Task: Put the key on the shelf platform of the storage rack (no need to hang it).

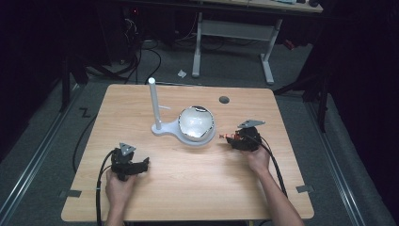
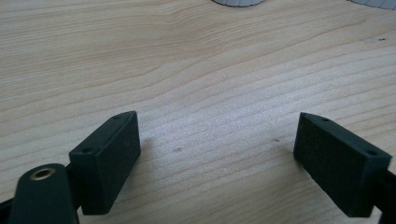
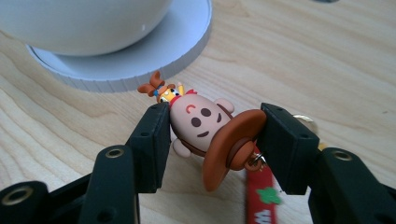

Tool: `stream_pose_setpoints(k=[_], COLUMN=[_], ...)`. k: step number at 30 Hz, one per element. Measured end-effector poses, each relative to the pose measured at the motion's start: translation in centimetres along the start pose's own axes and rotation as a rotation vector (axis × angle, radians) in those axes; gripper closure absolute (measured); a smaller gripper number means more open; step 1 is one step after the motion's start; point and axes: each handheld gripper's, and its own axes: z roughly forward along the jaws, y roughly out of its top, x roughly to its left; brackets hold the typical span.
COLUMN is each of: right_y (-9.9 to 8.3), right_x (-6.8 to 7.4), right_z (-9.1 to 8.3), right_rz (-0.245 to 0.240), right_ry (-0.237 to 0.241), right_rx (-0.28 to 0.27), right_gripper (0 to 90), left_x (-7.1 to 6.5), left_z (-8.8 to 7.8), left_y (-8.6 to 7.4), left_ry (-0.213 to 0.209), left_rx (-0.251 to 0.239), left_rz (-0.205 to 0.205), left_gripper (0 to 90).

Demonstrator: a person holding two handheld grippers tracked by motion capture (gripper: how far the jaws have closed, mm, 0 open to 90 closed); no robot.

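Observation:
My right gripper [image 3: 212, 133] is shut on a small cowboy figure keychain [image 3: 205, 126] with a brown hat and a red strap [image 3: 260, 196]. It hovers just right of the white stand's round base [image 3: 154, 51]; in the high view the right gripper [image 1: 231, 138] sits beside the shiny bowl [image 1: 196, 122]. The bowl rests on that white stand, whose upright post [image 1: 153, 101] rises at the left. My left gripper [image 1: 141, 165] lies low at the table's front left, open, and in its own view nothing but bare wood lies between the left gripper's [image 2: 217, 144] jaws.
The wooden table [image 1: 188, 188] has a round cable hole [image 1: 224, 100] at the back right. Cables trail from both grippers toward the front edge. Beyond the table stand a white desk frame [image 1: 235, 33] and dark floor with loose cables.

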Motion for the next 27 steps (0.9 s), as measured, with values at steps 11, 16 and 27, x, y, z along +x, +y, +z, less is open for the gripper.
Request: stream_pose_setpoints(k=[11, 16, 27], right_y=[1.0, 2.3, 4.9], right_x=[-0.9, -0.7, 0.2], right_z=[-3.5, -5.3, -8.1], right_rz=[0.014, 0.000, -0.041], right_ry=[0.002, 0.002, 0.046], right_rx=[-0.056, -0.087, -0.114], right_gripper=[45.9, 45.9, 46.1], left_x=[0.0, 0.0, 0.0], left_z=[0.0, 0.0, 0.0], left_y=[0.0, 0.0, 0.0], left_ry=[0.001, 0.000, 0.000], left_rx=[-0.002, 0.000, 0.000], left_rz=[-0.002, 0.000, 0.000], left_gripper=[15.0, 15.1, 15.1])
